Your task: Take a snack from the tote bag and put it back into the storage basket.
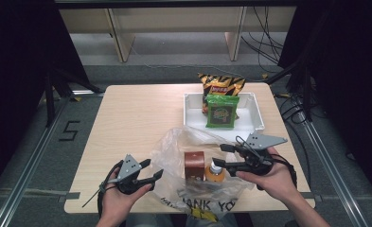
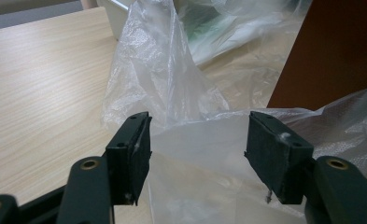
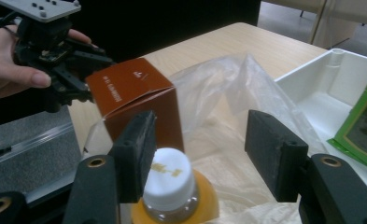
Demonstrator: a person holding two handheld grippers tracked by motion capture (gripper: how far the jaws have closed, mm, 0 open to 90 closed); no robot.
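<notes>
A clear plastic bag (image 1: 183, 142) lies open at the table's front, printed with black letters near its edge. Inside it stand a brown box (image 1: 194, 163) and an orange bottle (image 1: 215, 172) with a white cap. My right gripper (image 1: 217, 154) hovers just right of the bottle, jaws wide apart. In the right gripper view the bottle (image 3: 172, 186) sits low beside the left jaw of the right gripper (image 3: 200, 140), untouched, with the box (image 3: 134, 100) behind. My left gripper (image 1: 154, 168) is open at the bag's left edge; bag film (image 2: 158, 70) lies between the jaws of the left gripper (image 2: 197, 135).
A white tray (image 1: 257, 111) stands at the back right of the table, holding a green snack packet (image 1: 220, 111). An orange chips packet (image 1: 220, 84) leans at its far side. Bare wood stretches across the table's left half.
</notes>
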